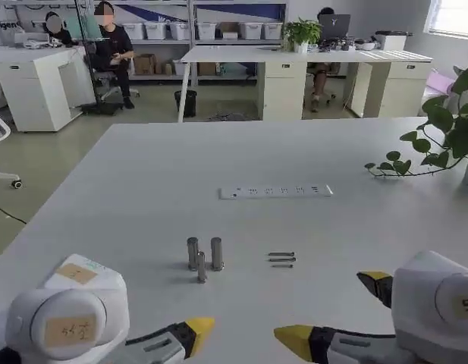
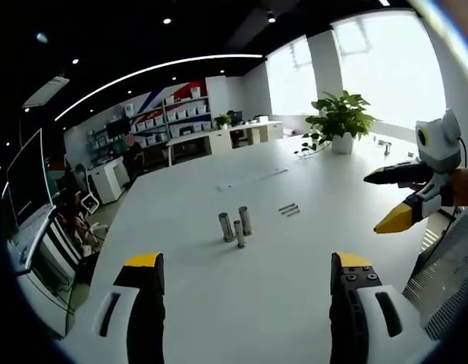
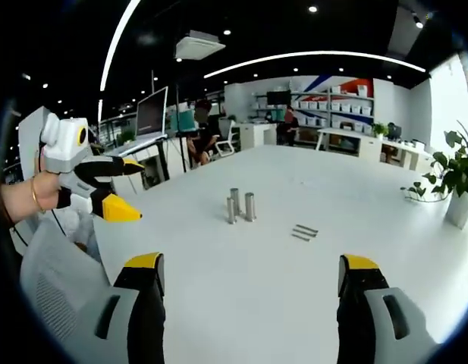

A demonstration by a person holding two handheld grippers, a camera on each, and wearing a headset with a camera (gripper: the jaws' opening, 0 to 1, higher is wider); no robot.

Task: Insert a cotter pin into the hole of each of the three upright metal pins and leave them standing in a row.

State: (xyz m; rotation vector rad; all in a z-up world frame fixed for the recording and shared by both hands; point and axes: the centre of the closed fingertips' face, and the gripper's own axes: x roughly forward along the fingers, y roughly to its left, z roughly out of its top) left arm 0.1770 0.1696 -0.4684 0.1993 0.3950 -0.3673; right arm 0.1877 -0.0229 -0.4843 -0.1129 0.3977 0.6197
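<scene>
Three metal pins (image 1: pixel 203 258) stand upright in a tight cluster near the middle of a white desk (image 1: pixel 127 189). Two stand side by side at the back. The third stands just in front of the gap between them and looks a little shorter. They form a small triangle rather than a row.

Three cotter pins (image 1: pixel 281 260) lie flat just to the right of the cluster in the head view. They lie side by side, parallel to each other, close to the metal pins but not touching them.

The left claw (image 2: pixel 247 262) is spread wide, with bare desk showing between its yellow-tipped jaws. The right claw (image 3: pixel 251 262) is spread just as wide, also over bare desk. Both claws hang above the near part of the desk, well short of the metal pins. In the head view their yellow tips point in toward each other.

In the right gripper view the left claw shows at the left side, held by a hand (image 3: pixel 25 199). In the left gripper view the right claw shows at the right side, its jaws apart.

Farther back on the desk a white power strip (image 1: pixel 275 192) lies flat, well beyond the pins. A leafy plant (image 1: pixel 446 136) reaches in at the desk's far right edge.
</scene>
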